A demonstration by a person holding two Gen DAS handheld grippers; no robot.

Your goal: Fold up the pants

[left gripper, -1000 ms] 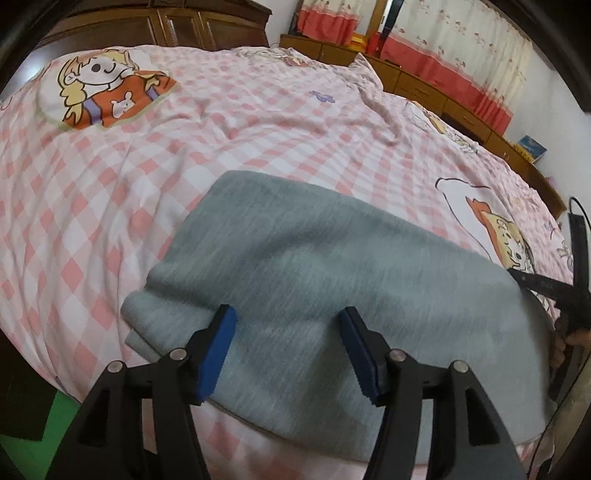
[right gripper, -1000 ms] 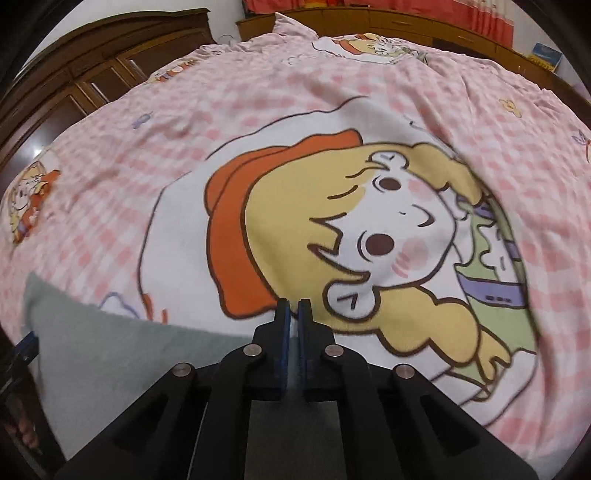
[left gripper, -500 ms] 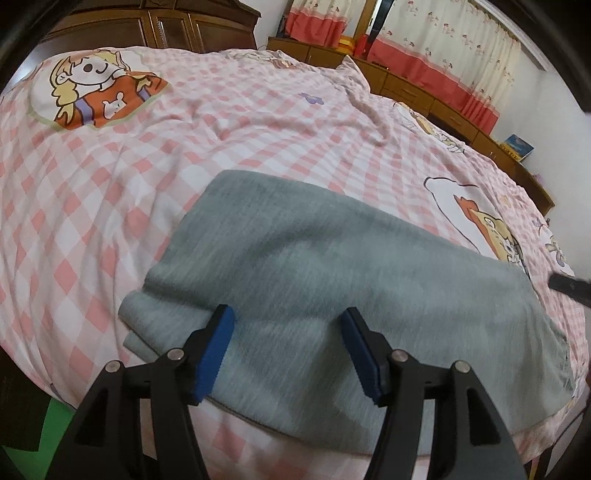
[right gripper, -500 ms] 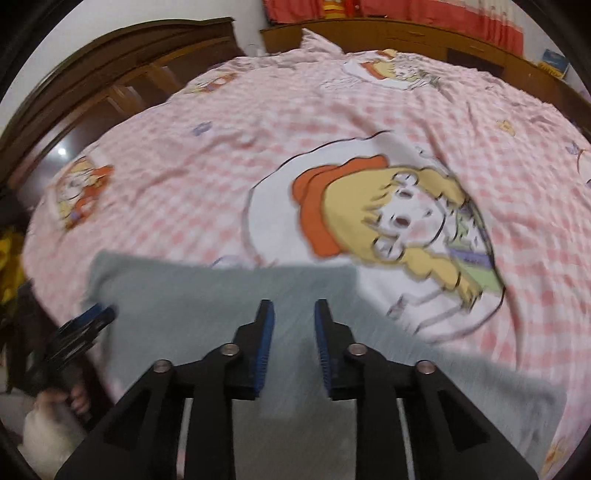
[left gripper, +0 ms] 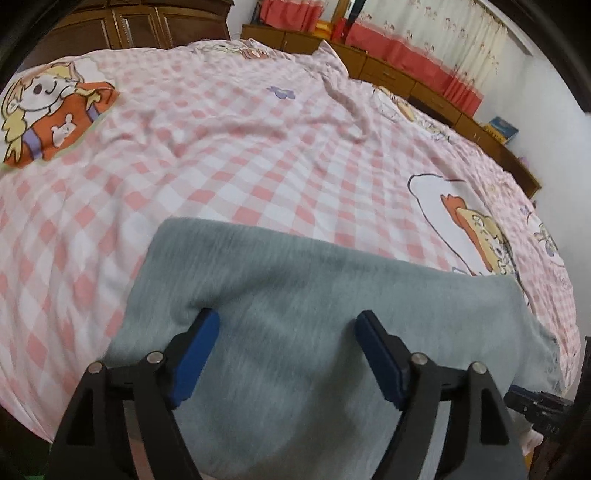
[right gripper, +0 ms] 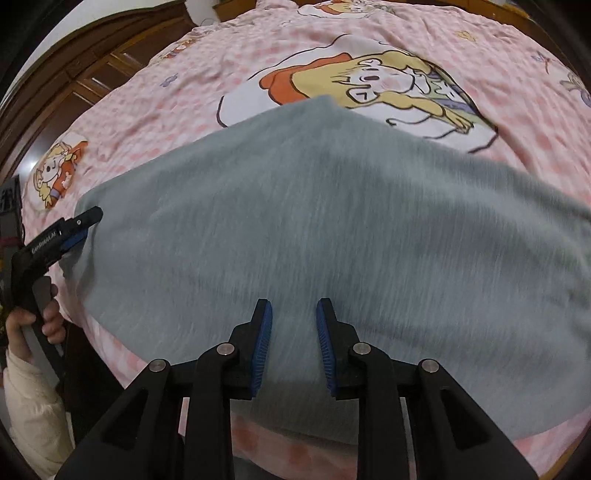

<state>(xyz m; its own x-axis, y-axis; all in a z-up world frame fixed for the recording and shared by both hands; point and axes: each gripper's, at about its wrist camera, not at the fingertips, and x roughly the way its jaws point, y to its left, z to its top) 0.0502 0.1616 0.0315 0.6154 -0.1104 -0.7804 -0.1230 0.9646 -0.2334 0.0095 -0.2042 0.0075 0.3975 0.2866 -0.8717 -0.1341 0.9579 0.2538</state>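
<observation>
Grey pants (left gripper: 317,295) lie folded flat near the front edge of the bed, long side running left to right. My left gripper (left gripper: 286,325) is open, its blue pads over the left end of the pants with nothing between them. In the right wrist view the same pants (right gripper: 332,221) fill the middle. My right gripper (right gripper: 293,315) is open over their near edge and holds nothing. The left gripper (right gripper: 79,227) shows at the pants' left end, held by a hand (right gripper: 26,325) in a cream sleeve.
The bed is covered by a pink and white checked sheet (left gripper: 221,147) with cartoon girl prints (right gripper: 369,81). A dark wooden wardrobe (left gripper: 122,26) and a low wooden cabinet (left gripper: 424,88) under red-trimmed curtains stand behind. The bed's front edge drops off just below the pants.
My right gripper went from shut to open and pulled back toward the bed's front edge, so the pants now fill its view. The left gripper stayed open and moved closer over the pants.
</observation>
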